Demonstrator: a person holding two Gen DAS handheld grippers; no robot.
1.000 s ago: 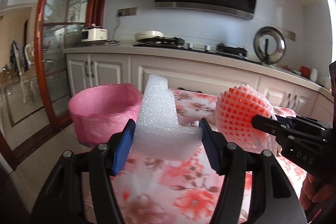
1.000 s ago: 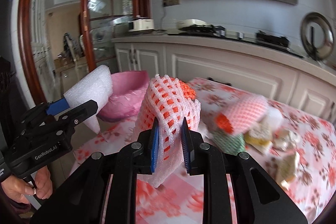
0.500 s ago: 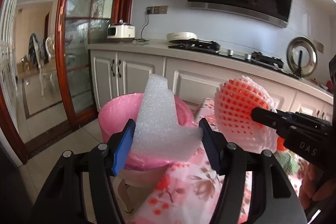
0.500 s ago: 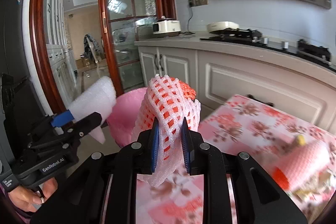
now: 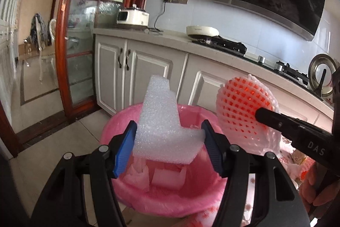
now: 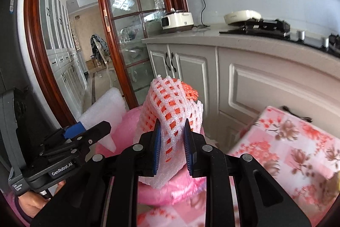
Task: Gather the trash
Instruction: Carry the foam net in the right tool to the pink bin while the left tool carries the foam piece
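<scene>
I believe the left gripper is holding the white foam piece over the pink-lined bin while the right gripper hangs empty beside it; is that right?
One detail is wrong: the right gripper is not empty. The right wrist view shows its pads shut on a white-and-orange foam fruit net. The rest holds: in the left wrist view, the left gripper holds the white foam piece over the pink-lined bin.
</scene>
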